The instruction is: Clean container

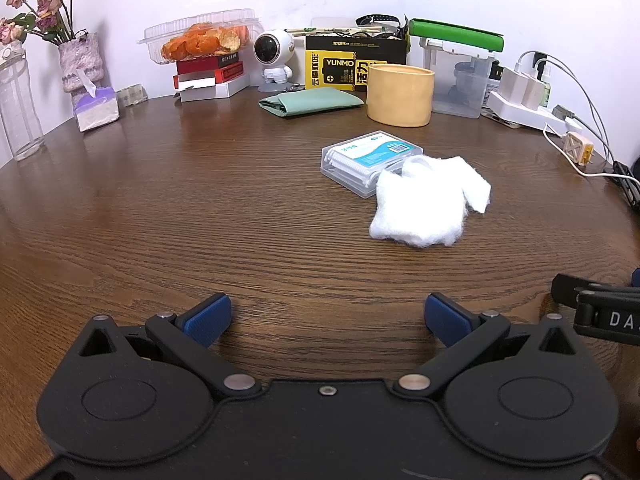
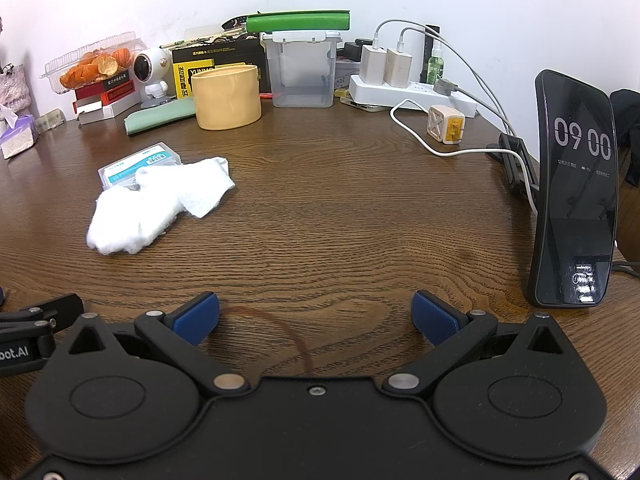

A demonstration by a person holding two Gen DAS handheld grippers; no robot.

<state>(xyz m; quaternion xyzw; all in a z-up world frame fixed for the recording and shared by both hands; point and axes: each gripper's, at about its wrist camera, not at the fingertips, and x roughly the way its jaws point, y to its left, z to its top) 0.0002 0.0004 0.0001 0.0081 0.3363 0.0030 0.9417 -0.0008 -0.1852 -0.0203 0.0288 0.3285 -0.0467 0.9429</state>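
Nothing started yet: left gripper (image 1: pixel 328 316) and right gripper (image 2: pixel 316 314) both wide open, empty; cloth (image 1: pixel 428 204) untouched beside the container (image 1: pixel 370 162).

Cloth (image 1: pixel 428 204) overlapping flat box (image 1: pixel 370 160), cup (image 1: pixel 400 94) behind, on table (image 1: pixel 200 200)

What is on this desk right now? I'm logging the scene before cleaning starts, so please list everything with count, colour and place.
Wooden table: one, dark brown, underneath everything.
White cloth: one, centre-right, overlapping the small box's corner.
Small clear box: one, blue-white label, behind the cloth.
Yellow cup: one, back centre.
Clear container: one, green lid, right of the cup.
Green pouch: one, left of the cup.
Astronaut figure: one, white, back.
Tissue box: one, purple-white, back left.
Phone: one, black, upright, far right.
Power strip: one, white, back right.
Left gripper: black, blue pads, open, empty.
Right gripper: the same, open, empty.
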